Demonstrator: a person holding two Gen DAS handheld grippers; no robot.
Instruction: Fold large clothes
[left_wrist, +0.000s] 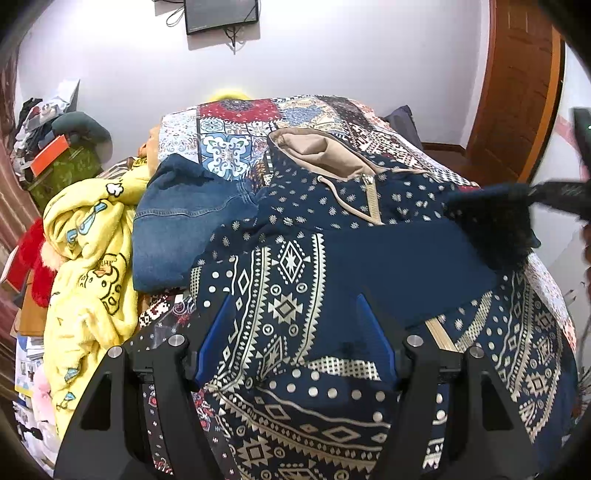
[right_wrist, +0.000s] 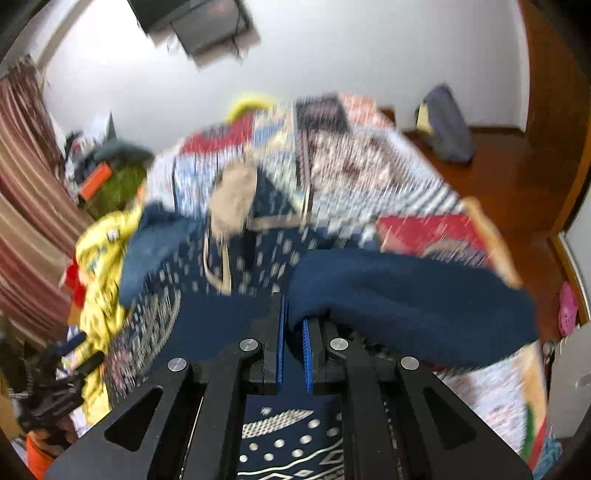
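Observation:
A navy hoodie (left_wrist: 295, 236) with white geometric print and a beige-lined hood (left_wrist: 325, 155) lies spread on the bed. My left gripper (left_wrist: 295, 306) hovers over its lower body, jaws open, with the fabric lying flat beneath the blue pads. At the right edge of the left wrist view, my right gripper (left_wrist: 535, 194) lifts the hoodie's plain navy sleeve (left_wrist: 491, 214) off the bed. The right wrist view is blurred by motion. There my right gripper (right_wrist: 293, 325) is shut on the sleeve (right_wrist: 406, 295), which drapes away to the right.
A patchwork quilt (left_wrist: 229, 140) covers the bed. Folded jeans (left_wrist: 177, 229) and a yellow cartoon blanket (left_wrist: 88, 251) lie left of the hoodie. Clutter piles up by the striped curtain (right_wrist: 29, 221). A wooden door (left_wrist: 517, 92), a grey bag (right_wrist: 447, 125) and a pink shoe (right_wrist: 567, 308) are to the right.

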